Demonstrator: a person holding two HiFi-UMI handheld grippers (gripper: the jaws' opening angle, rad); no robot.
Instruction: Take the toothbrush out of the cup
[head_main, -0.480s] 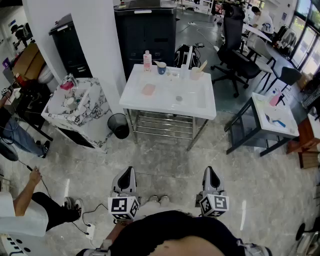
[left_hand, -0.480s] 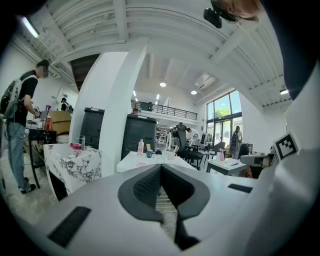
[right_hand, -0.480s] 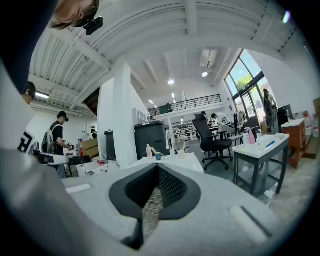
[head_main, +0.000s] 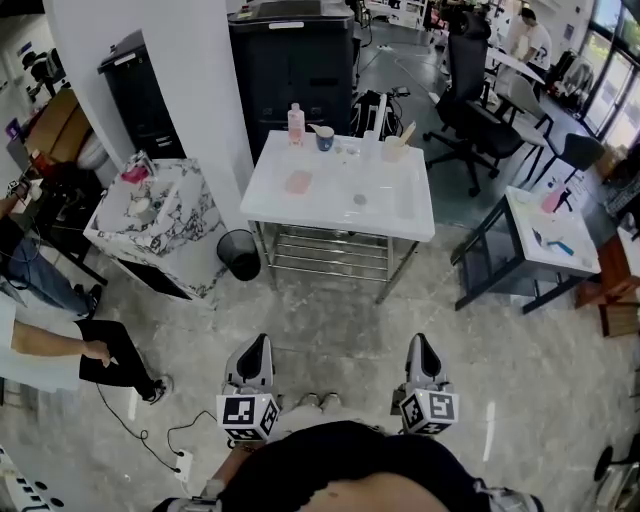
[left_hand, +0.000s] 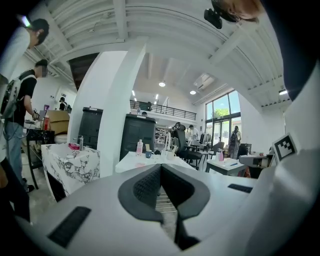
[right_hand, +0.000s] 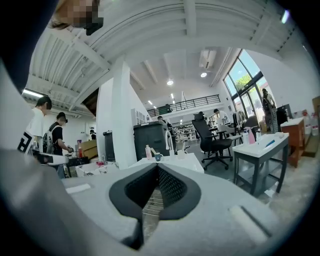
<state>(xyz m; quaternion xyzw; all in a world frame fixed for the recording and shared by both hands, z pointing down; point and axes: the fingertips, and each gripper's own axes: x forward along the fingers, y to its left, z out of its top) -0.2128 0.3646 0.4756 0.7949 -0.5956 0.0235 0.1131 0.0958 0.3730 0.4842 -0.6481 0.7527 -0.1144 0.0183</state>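
Toothbrush (head_main: 406, 131) leans in the beige cup (head_main: 393, 149) on the white table (head_main: 340, 205), well ahead of you. Your left tool (head_main: 254, 342) and right tool (head_main: 420, 342) are closed, empty.

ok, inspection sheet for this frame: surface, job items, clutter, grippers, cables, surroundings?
Surface: white sink-top table, well ahead of the person.
Job's things: blue cup and beige cup at the table's back edge, each with a stick-like item standing in it. They are too small to tell which is the toothbrush.
Clutter: pink bottle and pink pad on the table.
Grippers: left gripper and right gripper are both shut and empty, held low by the person's body, far short of the table.
Cables: floor cable at left, by a power strip.
Surroundings: marbled counter, black bin, office chair, side table, bystander at left.
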